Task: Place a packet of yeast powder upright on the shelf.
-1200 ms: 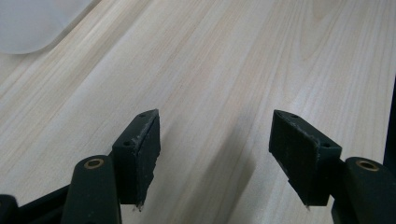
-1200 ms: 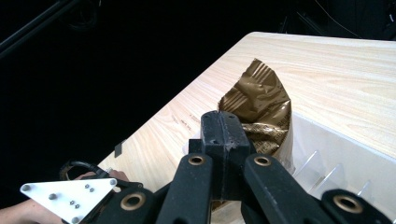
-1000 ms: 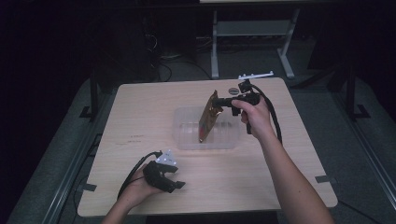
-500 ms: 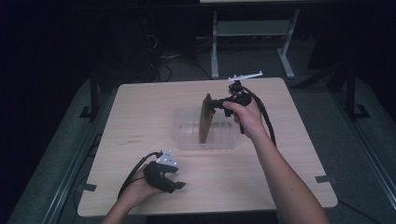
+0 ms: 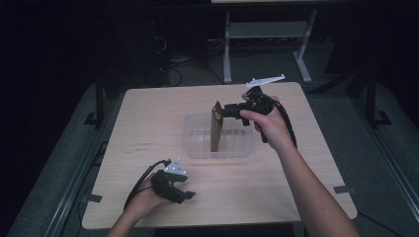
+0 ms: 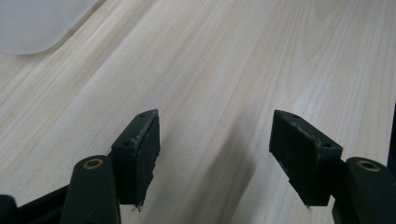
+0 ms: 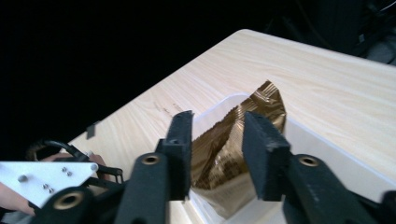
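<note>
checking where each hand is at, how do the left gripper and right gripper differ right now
The left gripper sits low near the table's front edge, far from the clear container; the right gripper hangs above that container. The left's jaws stand wide over bare wood; the right's have just been opening, set narrower, with the gold-brown packet between them, standing upright in the container. Both are black, two-jawed and open.

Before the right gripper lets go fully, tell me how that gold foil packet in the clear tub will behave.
The gold foil packet is creased and crinkled, so it probably bends and feels light. It stands on end in the clear plastic tub, so it may well topple against a wall. The right gripper has just been opening, the packet between its jaws; shiny foil could slip.
</note>
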`<state>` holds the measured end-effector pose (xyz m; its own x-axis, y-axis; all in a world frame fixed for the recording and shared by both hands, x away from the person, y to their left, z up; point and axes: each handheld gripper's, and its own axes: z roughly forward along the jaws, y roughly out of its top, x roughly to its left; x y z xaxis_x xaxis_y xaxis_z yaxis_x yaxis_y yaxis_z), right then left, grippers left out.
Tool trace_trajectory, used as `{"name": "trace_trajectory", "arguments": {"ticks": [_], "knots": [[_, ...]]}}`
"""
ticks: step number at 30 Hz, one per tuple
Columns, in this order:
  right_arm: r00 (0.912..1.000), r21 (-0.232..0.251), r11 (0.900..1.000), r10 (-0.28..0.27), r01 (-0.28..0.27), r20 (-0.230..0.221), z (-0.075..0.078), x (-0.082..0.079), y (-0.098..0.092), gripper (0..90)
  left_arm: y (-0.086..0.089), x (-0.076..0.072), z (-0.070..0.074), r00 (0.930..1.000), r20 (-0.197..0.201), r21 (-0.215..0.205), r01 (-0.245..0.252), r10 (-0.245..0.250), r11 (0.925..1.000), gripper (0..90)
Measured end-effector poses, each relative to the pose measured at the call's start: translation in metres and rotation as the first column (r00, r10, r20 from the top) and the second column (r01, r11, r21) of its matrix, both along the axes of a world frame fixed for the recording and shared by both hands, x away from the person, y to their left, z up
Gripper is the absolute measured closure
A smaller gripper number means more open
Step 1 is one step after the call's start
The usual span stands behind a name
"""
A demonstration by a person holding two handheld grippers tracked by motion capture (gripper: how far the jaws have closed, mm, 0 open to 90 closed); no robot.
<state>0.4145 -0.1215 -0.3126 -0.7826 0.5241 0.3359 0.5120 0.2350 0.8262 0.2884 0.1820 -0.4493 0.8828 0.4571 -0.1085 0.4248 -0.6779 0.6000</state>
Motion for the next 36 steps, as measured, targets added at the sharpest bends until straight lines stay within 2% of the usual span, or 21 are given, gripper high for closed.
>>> {"name": "trace_trajectory", "arguments": {"ticks": [2, 5, 8, 12, 15, 24, 29, 30, 32, 34, 36], "knots": [[0.9999, -0.005, 1.000, -0.005, 0.005, 0.015, 0.002, -0.003, -0.001, 57.4, 0.000, 0.000, 0.000, 1.0000, 0.001, 0.000, 0.000, 0.000, 1.0000, 33.0], [0.9992, -0.037, 0.999, -0.008, 0.010, 0.040, 0.004, -0.011, -0.006, 53.9, 0.001, 0.000, 0.000, 1.0000, 0.000, 0.002, 0.003, -0.003, 1.0000, 32.9], [0.9973, -0.074, 0.997, -0.007, 0.013, 0.074, 0.002, -0.019, -0.012, 49.8, 0.000, 0.000, 0.000, 1.0000, 0.001, -0.004, 0.003, -0.003, 1.0000, 32.6], [0.9959, -0.094, 0.995, -0.003, 0.012, 0.090, 0.000, -0.025, -0.018, 48.5, 0.000, 0.001, 0.000, 1.0000, -0.005, 0.001, 0.005, -0.005, 1.0000, 32.3], [0.9937, -0.123, 0.992, 0.004, 0.010, 0.112, -0.004, -0.034, -0.026, 43.8, 0.000, 0.000, 0.000, 1.0000, -0.005, 0.001, 0.005, -0.005, 1.0000, 31.8], [0.9881, -0.136, 0.990, -0.011, 0.033, 0.154, -0.019, -0.057, -0.047, 37.5, -0.002, -0.001, 0.001, 1.0000, 0.000, -0.022, -0.005, 0.005, 0.9997, 29.8], [0.9861, -0.154, 0.987, -0.018, 0.044, 0.165, -0.028, -0.068, -0.055, 35.4, -0.001, -0.001, 0.002, 0.9999, 0.010, -0.016, 0.003, -0.002, 0.9999, 29.3], [0.9874, -0.164, 0.985, -0.019, 0.045, 0.157, -0.037, -0.075, -0.060, 34.1, -0.001, -0.002, 0.003, 0.9999, 0.012, -0.017, 0.002, -0.002, 0.9998, 29.2], [0.9876, -0.170, 0.984, -0.019, 0.046, 0.156, -0.040, -0.077, -0.061, 34.2, -0.001, -0.002, 0.003, 0.9999, 0.015, -0.018, 0.002, -0.002, 0.9998, 29.3], [0.9900, -0.183, 0.982, -0.021, 0.046, 0.139, -0.051, -0.086, -0.068, 32.8, -0.001, -0.001, 0.004, 0.9998, 0.015, -0.010, 0.010, -0.010, 0.9999, 29.1], [0.9907, -0.185, 0.982, -0.021, 0.046, 0.135, -0.053, -0.087, -0.069, 32.7, -0.001, -0.002, 0.004, 0.9998, 0.018, -0.016, 0.008, -0.008, 0.9998, 29.1]]}}
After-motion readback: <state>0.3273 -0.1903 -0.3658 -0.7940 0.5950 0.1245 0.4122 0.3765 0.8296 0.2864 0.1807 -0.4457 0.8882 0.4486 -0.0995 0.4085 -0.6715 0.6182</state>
